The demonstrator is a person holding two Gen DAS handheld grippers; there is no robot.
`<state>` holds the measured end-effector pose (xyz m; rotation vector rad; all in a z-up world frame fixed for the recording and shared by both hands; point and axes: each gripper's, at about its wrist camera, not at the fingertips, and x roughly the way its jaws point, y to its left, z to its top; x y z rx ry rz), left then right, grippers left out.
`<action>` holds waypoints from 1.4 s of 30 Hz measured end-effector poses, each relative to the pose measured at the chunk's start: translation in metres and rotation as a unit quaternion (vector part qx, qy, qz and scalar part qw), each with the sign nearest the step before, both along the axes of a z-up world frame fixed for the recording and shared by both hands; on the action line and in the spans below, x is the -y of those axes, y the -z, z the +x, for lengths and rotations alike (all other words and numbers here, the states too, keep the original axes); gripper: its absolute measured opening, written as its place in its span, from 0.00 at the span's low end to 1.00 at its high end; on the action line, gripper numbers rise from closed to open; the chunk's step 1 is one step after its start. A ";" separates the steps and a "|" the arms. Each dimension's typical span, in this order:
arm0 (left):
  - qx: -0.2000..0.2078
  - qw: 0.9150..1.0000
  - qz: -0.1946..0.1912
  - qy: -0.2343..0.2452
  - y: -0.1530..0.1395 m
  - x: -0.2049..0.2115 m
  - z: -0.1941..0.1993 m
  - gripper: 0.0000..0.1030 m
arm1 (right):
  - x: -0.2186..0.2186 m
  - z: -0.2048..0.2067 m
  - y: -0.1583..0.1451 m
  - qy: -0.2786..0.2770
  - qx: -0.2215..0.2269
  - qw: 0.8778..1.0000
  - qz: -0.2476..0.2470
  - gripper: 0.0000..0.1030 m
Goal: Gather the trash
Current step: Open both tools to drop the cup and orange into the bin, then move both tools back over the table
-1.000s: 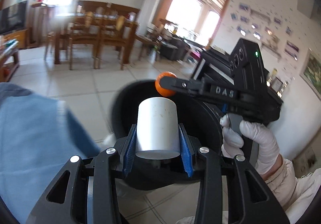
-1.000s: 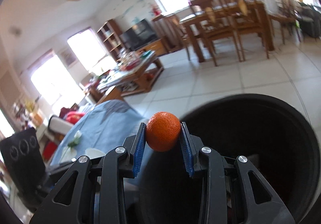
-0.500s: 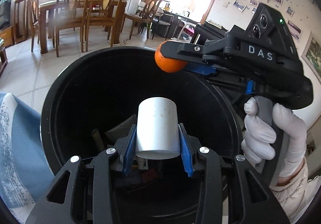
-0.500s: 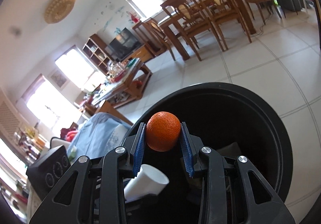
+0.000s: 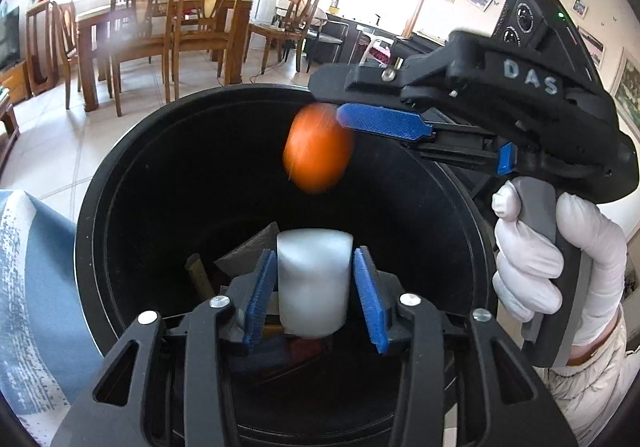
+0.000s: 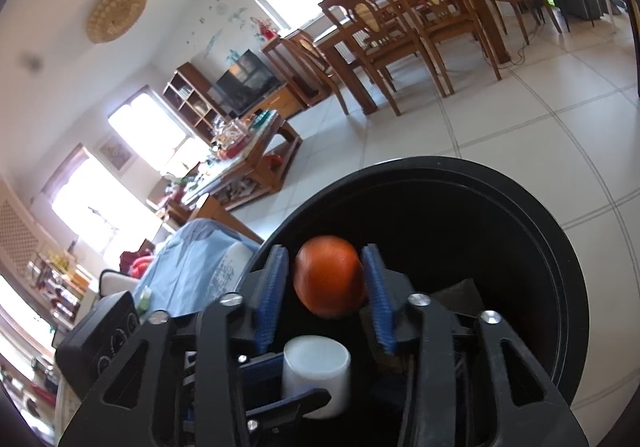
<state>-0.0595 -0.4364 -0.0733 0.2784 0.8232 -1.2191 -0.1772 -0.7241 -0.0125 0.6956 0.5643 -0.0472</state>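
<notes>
Both grippers' jaws have just opened. Left gripper (image 5: 316, 291) frees blurred white plastic cup (image 5: 313, 283); right gripper (image 6: 326, 293) frees blurred round orange fruit (image 6: 329, 281); round black plastic bin (image 5: 120, 175) mouth directly below both.

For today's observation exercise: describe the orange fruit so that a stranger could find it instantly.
Find the big black bin. Above its mouth the right gripper has opened; the orange fruit drops between its fingers. It is round and blurred, unlike the white cup below.
</notes>
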 end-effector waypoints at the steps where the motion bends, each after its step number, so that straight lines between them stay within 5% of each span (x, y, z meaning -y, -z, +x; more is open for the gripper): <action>1: 0.006 1.000 -0.003 0.004 -0.002 0.000 -0.002 0.56 | 0.001 0.001 0.000 0.002 0.000 1.000 0.000 0.57; 3: 0.019 1.000 -0.011 0.011 -0.005 -0.001 -0.006 0.80 | 0.000 0.002 0.000 0.001 0.001 1.000 0.000 0.58; 5: 0.031 0.999 -0.017 0.008 -0.009 -0.003 -0.009 0.92 | 0.001 0.001 0.000 0.003 0.002 1.000 -0.001 0.62; 14: 0.079 0.996 -0.018 0.025 -0.009 -0.004 -0.022 0.95 | 0.011 -0.005 0.005 0.022 0.013 0.999 0.025 0.95; 22: 0.100 0.994 -0.029 0.034 -0.013 -0.005 -0.029 0.95 | 0.013 -0.008 0.010 0.025 0.012 0.999 0.031 0.95; 42: 0.077 0.994 -0.073 0.025 -0.028 -0.030 -0.028 0.95 | -0.001 -0.003 0.012 0.032 -0.015 0.999 0.007 0.95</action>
